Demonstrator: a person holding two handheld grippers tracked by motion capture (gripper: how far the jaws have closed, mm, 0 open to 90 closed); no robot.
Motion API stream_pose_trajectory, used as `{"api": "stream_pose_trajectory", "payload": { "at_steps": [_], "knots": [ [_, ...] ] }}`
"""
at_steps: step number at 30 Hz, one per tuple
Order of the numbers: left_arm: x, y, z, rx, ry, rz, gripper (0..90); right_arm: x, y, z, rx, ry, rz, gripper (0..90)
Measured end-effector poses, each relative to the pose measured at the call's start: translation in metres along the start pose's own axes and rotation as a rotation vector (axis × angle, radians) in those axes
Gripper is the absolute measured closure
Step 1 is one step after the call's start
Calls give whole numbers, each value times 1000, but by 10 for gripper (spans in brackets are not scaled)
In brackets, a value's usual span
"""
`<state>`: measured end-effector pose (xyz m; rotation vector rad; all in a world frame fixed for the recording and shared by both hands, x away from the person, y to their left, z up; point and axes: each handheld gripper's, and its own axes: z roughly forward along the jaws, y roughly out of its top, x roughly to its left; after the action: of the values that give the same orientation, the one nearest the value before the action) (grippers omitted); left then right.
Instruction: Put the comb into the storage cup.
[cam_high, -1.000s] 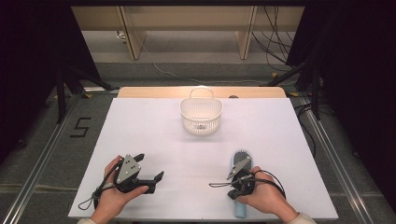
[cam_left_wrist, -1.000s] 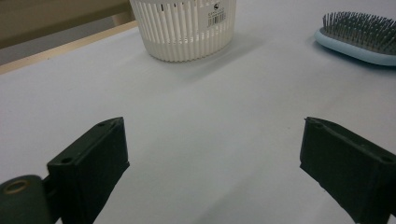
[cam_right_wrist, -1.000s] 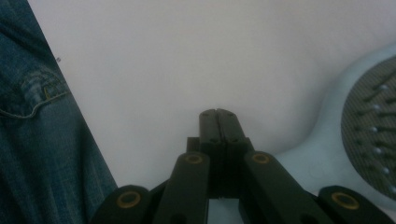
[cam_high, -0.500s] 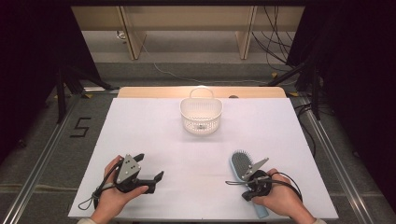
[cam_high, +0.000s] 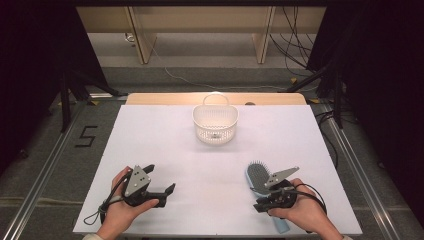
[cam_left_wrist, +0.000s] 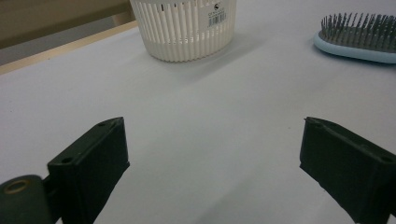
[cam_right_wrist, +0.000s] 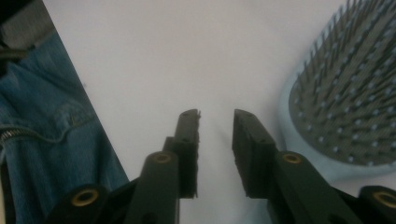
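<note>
Now the right gripper (cam_high: 261, 203) sits low at the near right of the white table (cam_high: 165, 135), held in the person's right hand (cam_high: 300, 212), with its black jaws pointing toward the table's middle. In the right gripper view the right gripper (cam_right_wrist: 215, 116) shows a narrow gap between the jaws, which have just been opening; nothing lies between them, only bare table. The brush (cam_high: 259, 176), light blue with a grey bristle pad facing up, lies flat on the table just beside this gripper. Its head points away from the person and its handle end (cam_high: 282, 226) pokes out near the table's front edge, under the hand. In the right gripper view the brush (cam_right_wrist: 345, 107) lies just to the right of the jaws, clear of them; whether its rim touches the jaw's outer side cannot be told.

The left gripper (cam_high: 162, 181) rests at the near left in the left hand (cam_high: 122, 210), well apart from the brush. Its jaws stand wide apart in the left gripper view (cam_left_wrist: 210, 154), with nothing between them.

A white slatted basket (cam_high: 215, 122) with a handle stands upright at the far middle of the table, well apart from both grippers. Blue denim (cam_right_wrist: 42, 135) shows past the table edge in the right gripper view.
</note>
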<state>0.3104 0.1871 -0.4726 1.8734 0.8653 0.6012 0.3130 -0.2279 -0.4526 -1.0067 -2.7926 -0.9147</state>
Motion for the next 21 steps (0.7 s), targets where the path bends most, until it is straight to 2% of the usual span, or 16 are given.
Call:
{"api": "stream_pose_trajectory", "payload": {
  "at_steps": [2, 3, 4, 7, 9, 12, 13, 17, 21],
  "knots": [
    [0, 0, 0, -1, 0, 2, 73, 0, 1, -3, -62, 4, -5, 667],
    [0, 0, 0, -1, 0, 2, 73, 0, 1, -3, -62, 4, -5, 667],
    [0, 0, 0, -2, 2, 2, 73, 1, 2, -4, -121, 7, -18, 607],
    [0, 0, 0, 0, 0, 1, 73, 1, 3, -7, -189, -2, -50, 524],
    [0, 0, 0, -1, 0, 1, 73, 2, 4, -9, -237, -6, -52, 461],
    [0, 0, 0, 0, 0, 2, 73, 3, 6, -14, -336, -26, -75, 363],
    [0, 0, 0, -1, 1, 2, 73, 3, 7, -16, -375, -32, -88, 323],
    [0, 0, 0, -1, 0, 1, 73, 1, 8, -27, -563, -73, -89, 214],
    [0, 0, 0, 0, 0, 3, 73, -1, 7, -38, -707, -114, -71, 176]
  ]
}}
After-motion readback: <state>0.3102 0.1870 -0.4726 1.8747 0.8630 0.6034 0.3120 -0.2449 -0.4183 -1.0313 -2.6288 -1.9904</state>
